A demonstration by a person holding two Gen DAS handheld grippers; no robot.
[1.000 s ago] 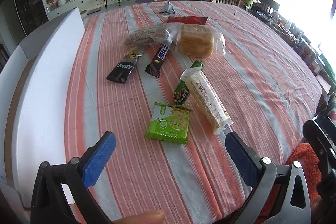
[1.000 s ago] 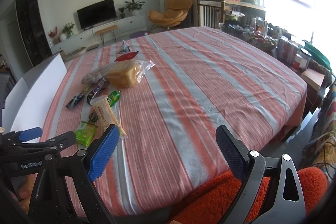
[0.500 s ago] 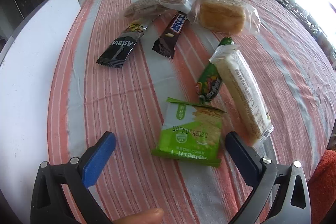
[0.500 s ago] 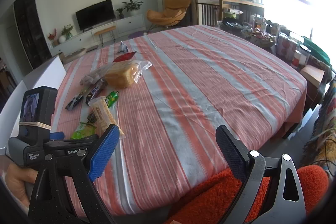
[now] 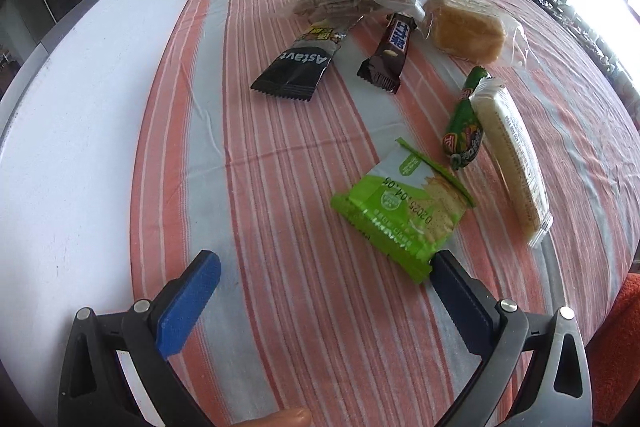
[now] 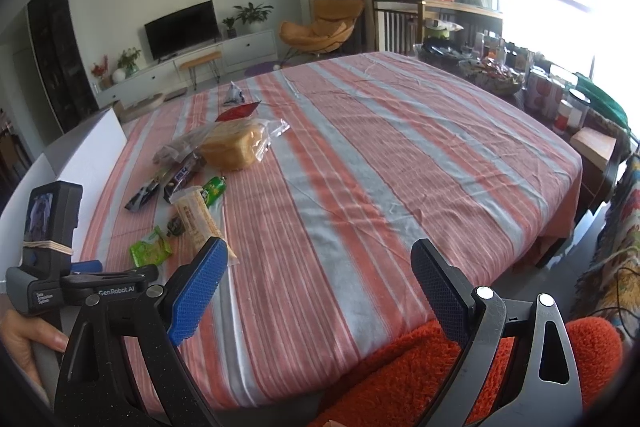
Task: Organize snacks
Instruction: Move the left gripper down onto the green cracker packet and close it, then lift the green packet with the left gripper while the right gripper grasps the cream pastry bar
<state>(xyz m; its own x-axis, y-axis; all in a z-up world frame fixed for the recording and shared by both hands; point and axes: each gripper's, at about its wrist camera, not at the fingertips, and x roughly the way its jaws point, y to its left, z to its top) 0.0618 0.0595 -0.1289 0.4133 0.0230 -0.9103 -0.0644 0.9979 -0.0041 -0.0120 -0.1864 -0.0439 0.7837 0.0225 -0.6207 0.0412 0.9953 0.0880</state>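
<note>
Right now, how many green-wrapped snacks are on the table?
2. The flat green cracker packet lies nearest the left claw, by its right finger. The green tube snack lies just beyond, against the long pale wafer pack. Others could hide under the bread bags.

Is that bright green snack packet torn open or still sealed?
Sealed, as far as visible: the green snack packet lies flat, both crimped ends intact, nothing spilled.
</note>
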